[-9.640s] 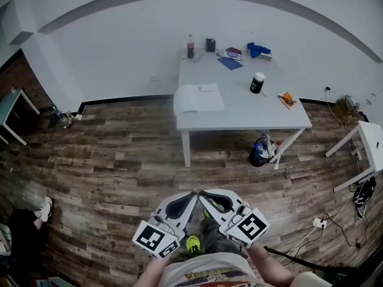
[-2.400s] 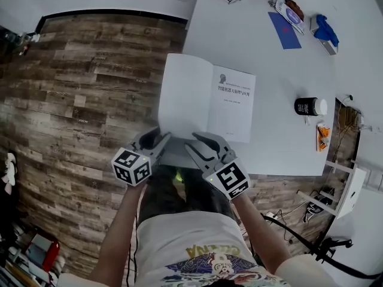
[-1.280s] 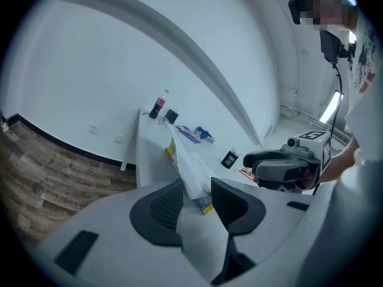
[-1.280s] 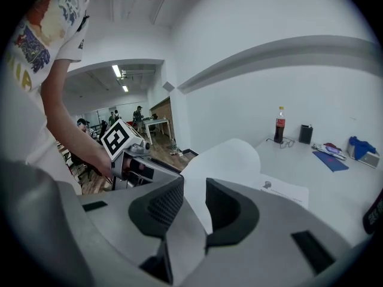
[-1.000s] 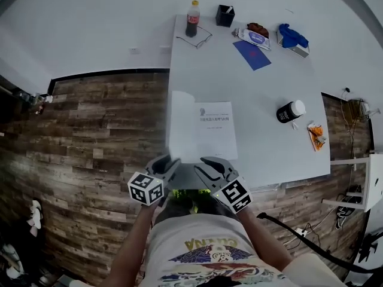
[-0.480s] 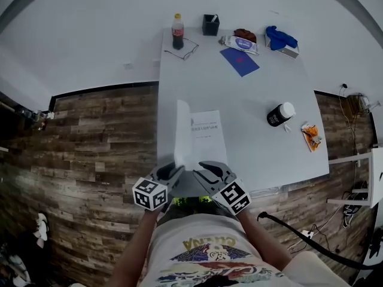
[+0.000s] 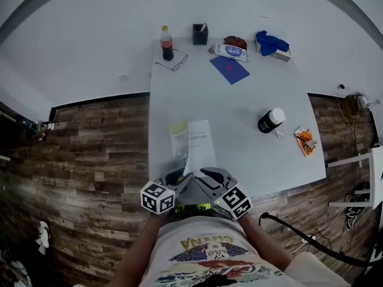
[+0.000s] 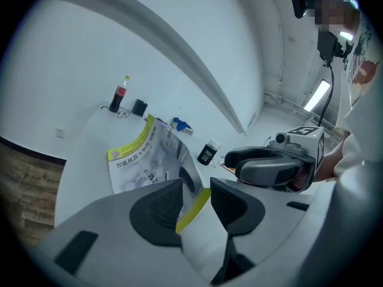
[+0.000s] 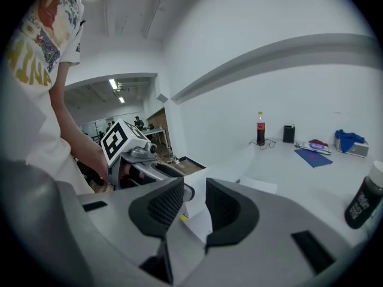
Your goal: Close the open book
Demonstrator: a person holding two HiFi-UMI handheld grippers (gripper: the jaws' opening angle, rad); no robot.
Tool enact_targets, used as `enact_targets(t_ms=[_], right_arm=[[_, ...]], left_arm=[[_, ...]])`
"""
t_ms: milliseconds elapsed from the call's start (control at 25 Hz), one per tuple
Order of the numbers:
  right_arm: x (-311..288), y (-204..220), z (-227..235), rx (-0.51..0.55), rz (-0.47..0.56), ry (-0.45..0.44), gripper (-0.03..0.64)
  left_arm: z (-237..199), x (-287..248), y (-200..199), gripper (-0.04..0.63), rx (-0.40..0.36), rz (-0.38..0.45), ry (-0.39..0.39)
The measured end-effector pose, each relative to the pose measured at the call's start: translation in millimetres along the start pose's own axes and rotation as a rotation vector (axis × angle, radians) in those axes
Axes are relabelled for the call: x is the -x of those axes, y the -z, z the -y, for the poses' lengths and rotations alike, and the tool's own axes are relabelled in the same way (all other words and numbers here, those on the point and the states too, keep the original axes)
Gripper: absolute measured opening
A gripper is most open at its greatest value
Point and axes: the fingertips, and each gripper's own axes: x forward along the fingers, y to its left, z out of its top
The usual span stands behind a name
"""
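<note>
Standing black cup [image 7: 200,35], pale stick [image 7: 203,27] inside

The right gripper [image 9: 194,203] is reaching over the white table [image 9: 287,175], its jaws standing apart with a raised page of the book [image 9: 201,225] between them. Just left, the left gripper [image 9: 182,184] is facing it, its jaws having just been closing around the book. A bottle [image 9: 260,128] and glasses [image 9: 268,143] are sitting at the far edge.
</note>
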Motion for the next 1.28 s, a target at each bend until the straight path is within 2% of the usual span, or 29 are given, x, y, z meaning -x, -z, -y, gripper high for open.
enact_targets(t_ms=[280,480,840,1120,1280], right_arm=[[18,-6,24,-0.012,0.028,0.009,0.106],[22,-11,34,-0.016,0.048,0.003,0.107],[10,-38,42,-0.017,0.093,0.004,0.106],[2,-62,51,0.000,0.133,0.030,0.079],[1,-62,48,-0.016,0.141,0.027,0.077]], left_arm=[[27,-26,-5,0.143,-0.034,-0.038,0.075],[33,-31,-15,0.143,-0.058,-0.038,0.077],[25,-3,-66,0.140,-0.089,0.094,0.022],[26,14,-107,0.045,-0.178,0.195,0.007],[23,20,-107,0.032,-0.168,0.205,0.003]])
